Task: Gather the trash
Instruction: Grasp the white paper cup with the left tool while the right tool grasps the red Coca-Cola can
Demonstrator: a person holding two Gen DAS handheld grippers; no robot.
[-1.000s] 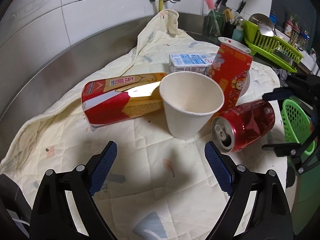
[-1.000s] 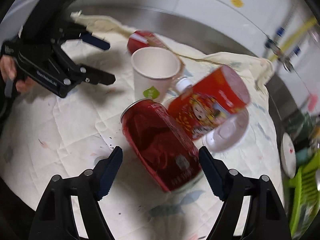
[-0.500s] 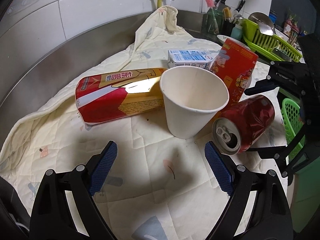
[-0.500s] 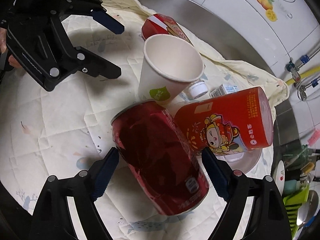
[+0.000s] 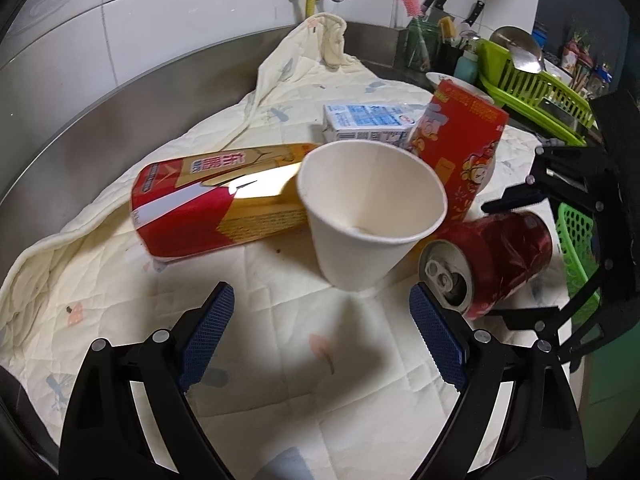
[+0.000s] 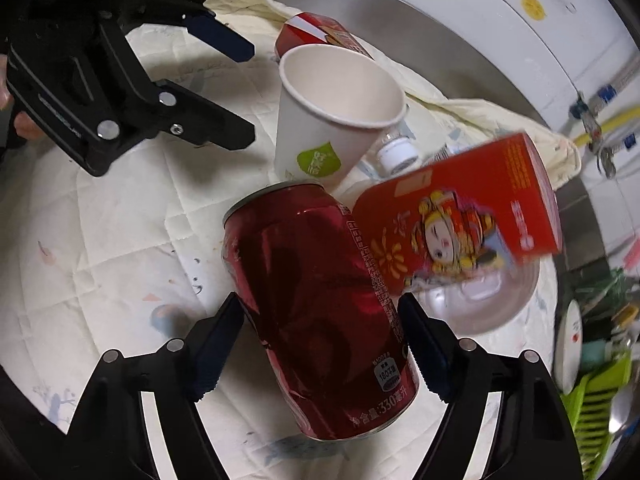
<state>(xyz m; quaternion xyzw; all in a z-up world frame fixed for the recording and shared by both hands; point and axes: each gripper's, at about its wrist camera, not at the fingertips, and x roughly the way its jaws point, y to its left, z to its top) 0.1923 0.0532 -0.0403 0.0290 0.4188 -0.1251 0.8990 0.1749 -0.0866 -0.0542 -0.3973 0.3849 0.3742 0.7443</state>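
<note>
Closing right claw point(image 6: 320, 344) straddling red can point(image 6: 320, 304)

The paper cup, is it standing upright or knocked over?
Upright: the paper cup stands on its narrow base on the cloth, its open mouth facing up.

Dim, vignetted fisheye views; glare on the wafer box point(image 5: 256, 184); edges warped.

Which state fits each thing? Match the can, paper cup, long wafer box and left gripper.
Things:
1. can
2. paper cup
3. wafer box
4. left gripper

States:
A. upright, empty
B. on its side, between the right gripper's closing jaws
C. open, nothing between its jaws
D. lying flat behind the cup

Pairs: 1-B, 2-A, 3-D, 4-C
</note>
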